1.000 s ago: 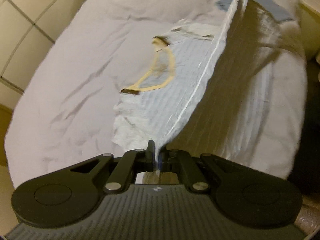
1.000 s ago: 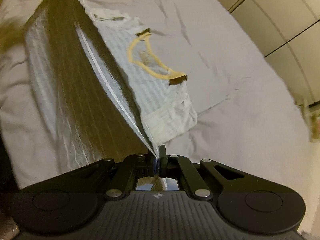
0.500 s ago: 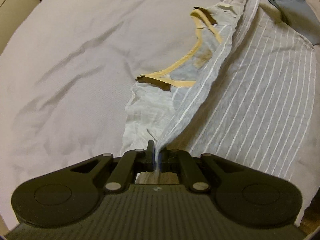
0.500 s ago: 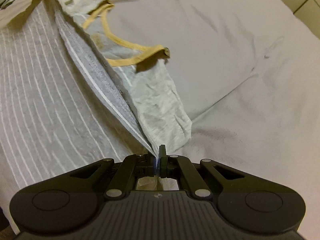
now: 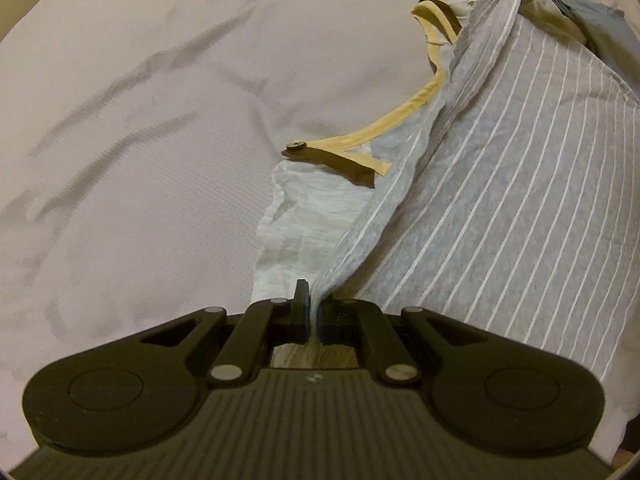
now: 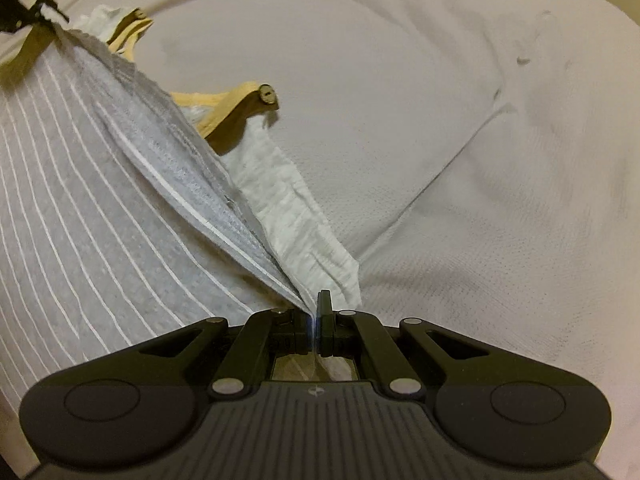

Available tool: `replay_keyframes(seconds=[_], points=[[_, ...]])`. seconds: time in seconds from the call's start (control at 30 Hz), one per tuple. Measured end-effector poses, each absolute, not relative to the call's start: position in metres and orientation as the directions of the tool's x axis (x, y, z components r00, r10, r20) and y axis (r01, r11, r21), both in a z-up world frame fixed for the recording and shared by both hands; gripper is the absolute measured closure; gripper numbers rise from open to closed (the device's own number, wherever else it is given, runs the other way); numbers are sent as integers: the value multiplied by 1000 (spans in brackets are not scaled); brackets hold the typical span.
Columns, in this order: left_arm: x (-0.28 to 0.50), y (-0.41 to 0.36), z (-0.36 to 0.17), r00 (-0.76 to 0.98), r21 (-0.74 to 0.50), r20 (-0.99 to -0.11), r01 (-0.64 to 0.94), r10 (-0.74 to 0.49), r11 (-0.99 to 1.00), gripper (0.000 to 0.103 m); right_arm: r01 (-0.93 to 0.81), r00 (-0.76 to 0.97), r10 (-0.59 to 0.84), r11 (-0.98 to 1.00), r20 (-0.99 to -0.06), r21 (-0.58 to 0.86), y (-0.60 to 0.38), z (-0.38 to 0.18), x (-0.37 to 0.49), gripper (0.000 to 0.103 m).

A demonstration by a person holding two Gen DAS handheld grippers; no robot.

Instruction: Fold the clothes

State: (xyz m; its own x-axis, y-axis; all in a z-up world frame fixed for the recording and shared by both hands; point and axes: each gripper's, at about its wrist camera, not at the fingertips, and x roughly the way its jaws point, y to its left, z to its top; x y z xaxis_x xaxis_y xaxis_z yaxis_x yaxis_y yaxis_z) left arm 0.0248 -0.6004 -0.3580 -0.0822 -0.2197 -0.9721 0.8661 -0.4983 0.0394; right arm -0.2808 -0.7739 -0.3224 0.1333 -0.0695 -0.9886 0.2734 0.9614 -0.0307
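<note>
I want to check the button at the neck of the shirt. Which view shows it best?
The right wrist view: the button faces the camera, round and clear on the tan neckband. In the left wrist view the same button is seen nearly edge-on, flat and dark.

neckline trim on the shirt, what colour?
Tan-yellow trim on the grey, white-striped shirt, darker brown on its inner face. Clearest in the left wrist view.

Right tongs (image 6: pixel 313 312) clamped on the striped grey shirt's (image 6: pixel 100 216) edge above the white bedsheet (image 6: pixel 460 140).
</note>
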Motion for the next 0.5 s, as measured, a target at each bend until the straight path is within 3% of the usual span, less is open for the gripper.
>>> replay_keyframes(seconds=[0.5], points=[[41,-621,-357,-95,34,-961,890,-259,-454,101,336,147,-88,941,-985,-34,-789,-319,-281,103]])
